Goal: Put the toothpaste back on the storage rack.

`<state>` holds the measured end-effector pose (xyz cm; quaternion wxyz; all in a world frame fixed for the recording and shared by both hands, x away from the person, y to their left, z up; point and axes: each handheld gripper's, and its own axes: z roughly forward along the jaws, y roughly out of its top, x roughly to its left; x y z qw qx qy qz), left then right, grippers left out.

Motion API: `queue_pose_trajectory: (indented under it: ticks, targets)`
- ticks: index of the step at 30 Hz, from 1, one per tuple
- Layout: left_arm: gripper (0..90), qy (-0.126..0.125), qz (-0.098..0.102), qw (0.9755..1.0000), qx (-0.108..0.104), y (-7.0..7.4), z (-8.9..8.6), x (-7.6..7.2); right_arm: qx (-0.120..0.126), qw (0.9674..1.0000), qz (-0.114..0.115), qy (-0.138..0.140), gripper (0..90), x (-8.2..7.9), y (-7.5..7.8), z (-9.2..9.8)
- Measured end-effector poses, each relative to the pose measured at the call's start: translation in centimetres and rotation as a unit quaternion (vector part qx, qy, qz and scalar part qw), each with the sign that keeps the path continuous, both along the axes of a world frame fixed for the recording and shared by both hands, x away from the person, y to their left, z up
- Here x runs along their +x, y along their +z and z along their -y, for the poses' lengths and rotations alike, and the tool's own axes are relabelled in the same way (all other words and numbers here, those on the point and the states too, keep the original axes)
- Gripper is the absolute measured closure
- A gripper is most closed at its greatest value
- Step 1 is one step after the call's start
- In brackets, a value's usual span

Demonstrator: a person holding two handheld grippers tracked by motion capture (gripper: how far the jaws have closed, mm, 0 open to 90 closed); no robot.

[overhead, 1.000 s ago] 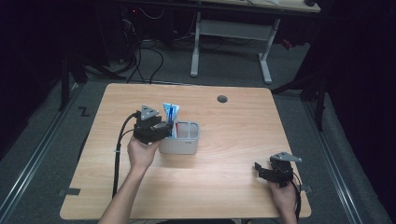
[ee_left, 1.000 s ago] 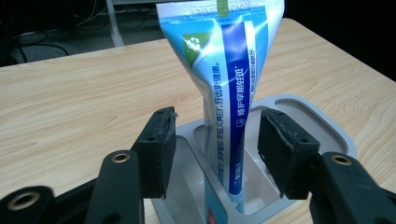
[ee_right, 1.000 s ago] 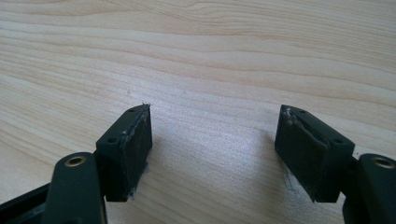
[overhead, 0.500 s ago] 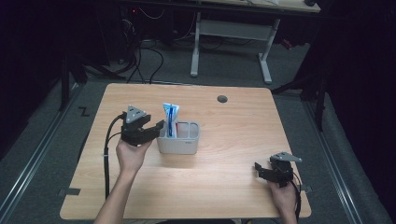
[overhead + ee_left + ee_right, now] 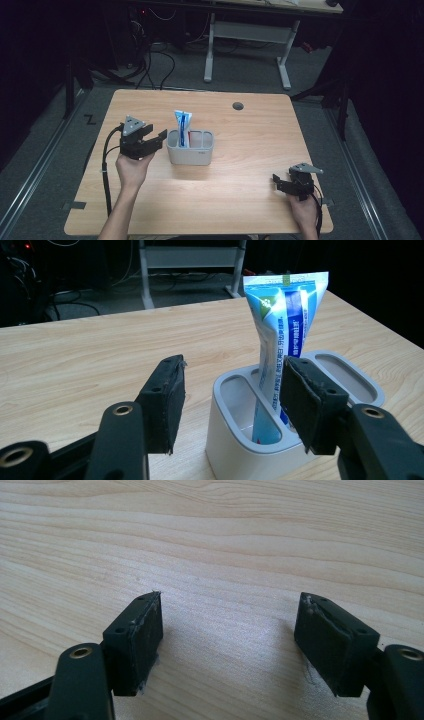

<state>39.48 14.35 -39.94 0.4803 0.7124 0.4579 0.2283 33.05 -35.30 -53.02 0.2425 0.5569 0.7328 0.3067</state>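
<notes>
Blue-white plastic toothpaste tube (image 5: 280, 340) already upright in grey two-slot plastic holder (image 5: 235, 440), beyond left gripper (image 5: 232, 400); jaws just opening, nothing between; right gripper (image 5: 227, 635) spread, empty; nothing left but withdrawal

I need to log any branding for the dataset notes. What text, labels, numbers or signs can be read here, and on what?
Blue and white toothpaste tube standing in the grey plastic holder: a column of white characters on its blue stripe, too blurred to read.
Nothing else in the pictures bears readable text.
</notes>
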Motion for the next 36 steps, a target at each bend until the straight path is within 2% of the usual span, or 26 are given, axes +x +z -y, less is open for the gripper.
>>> queue_pose_trajectory:
  ticks: [8, 15, 36]
  targets:
    - [43.9, 0.008, 0.001, 1.0000, -0.002, -0.1, -0.9, -0.6, 0.001, 1.0000, 0.000, -0.001, 27.5, 0.0, 0.0, 0.0]
    - [43.7, 0.016, 0.002, 0.9997, -0.017, -0.4, -2.0, -1.3, 0.001, 1.0000, 0.000, -0.001, 27.5, 0.0, 0.0, 0.0]
    - [43.5, 0.035, -0.002, 0.9992, -0.019, -1.1, -3.7, -2.5, 0.001, 1.0000, -0.001, -0.001, 27.5, 0.0, 0.0, 0.0]
